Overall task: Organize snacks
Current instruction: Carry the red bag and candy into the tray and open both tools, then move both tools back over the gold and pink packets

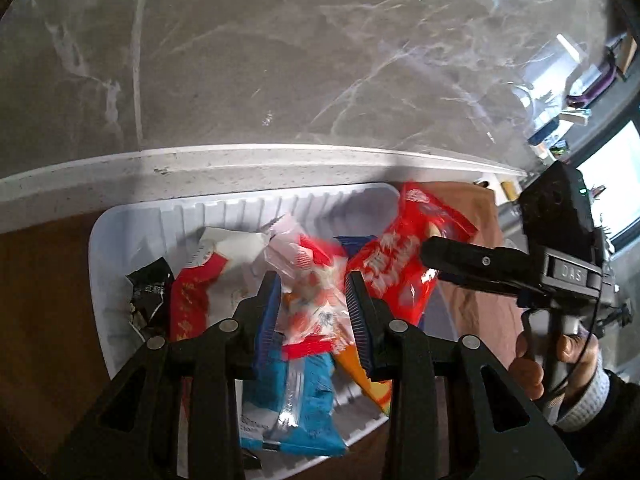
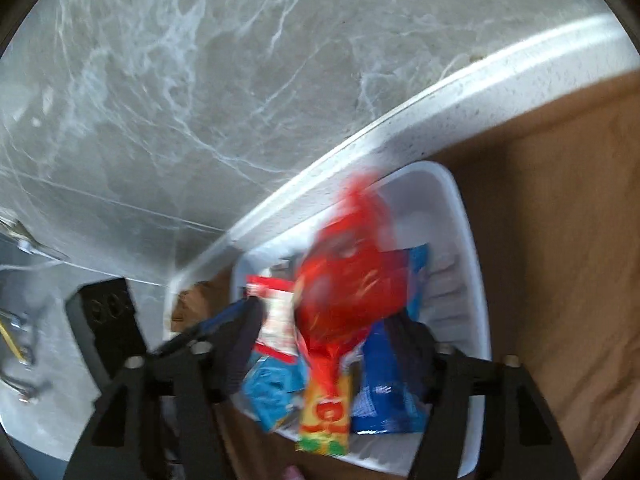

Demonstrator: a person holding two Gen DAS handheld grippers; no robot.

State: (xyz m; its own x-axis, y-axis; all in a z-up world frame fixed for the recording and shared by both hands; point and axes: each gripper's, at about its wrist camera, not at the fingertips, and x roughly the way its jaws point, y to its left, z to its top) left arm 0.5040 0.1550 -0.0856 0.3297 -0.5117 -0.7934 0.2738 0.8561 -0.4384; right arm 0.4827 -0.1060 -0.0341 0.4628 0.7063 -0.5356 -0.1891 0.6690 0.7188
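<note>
Presently the left hand-held gripper (image 1: pixel 314 300) is clamped on a clear crinkly red-and-white packet (image 1: pixel 308 280) over the ribbed white plastic tray (image 1: pixel 120 216) on the brown worktop (image 1: pixel 40 280). The right hand-held gripper (image 2: pixel 332 344) stands apart; a blurred glossy red bag (image 2: pixel 352 288) sits between its jaws, contact unclear. Both are judged light, soft and slippery; best pinched at a sealed edge.

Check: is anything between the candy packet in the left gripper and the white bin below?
No barrier: the bin is open-topped. The candy packet hangs over a blue packet, with a red bag beside it.
</note>
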